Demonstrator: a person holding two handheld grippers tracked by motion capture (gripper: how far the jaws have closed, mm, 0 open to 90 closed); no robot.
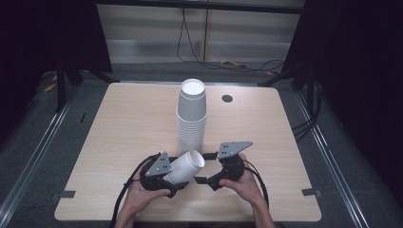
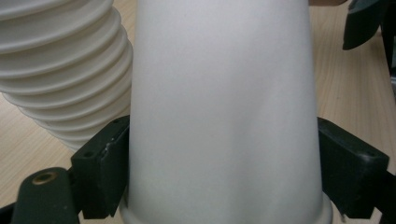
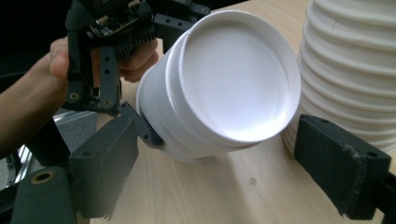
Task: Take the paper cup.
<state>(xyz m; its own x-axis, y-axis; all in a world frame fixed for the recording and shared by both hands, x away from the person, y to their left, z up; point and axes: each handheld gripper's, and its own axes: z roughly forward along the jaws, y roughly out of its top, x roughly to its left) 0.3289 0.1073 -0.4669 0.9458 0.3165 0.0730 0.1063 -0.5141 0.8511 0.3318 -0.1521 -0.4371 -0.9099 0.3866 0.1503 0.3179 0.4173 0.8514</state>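
Left hand-held gripper [image 1: 177,183] is clamped on a white paper cup [image 1: 186,166], jaws pressing both sides of its wall near the rim, the cup lying tilted with its closed base pointing toward one o'clock. Right hand-held gripper [image 1: 203,167] sits just beside that base, jaws spread wide apart, one to each side of the cup without touching it. At twelve o'clock from the cup, very near, stands the tall stack of white cups [image 1: 192,114], upside down on the pale wood surface [image 1: 123,137]. Further out, at one o'clock, a small dark round hole [image 1: 227,98]. No writing readable on any cup.
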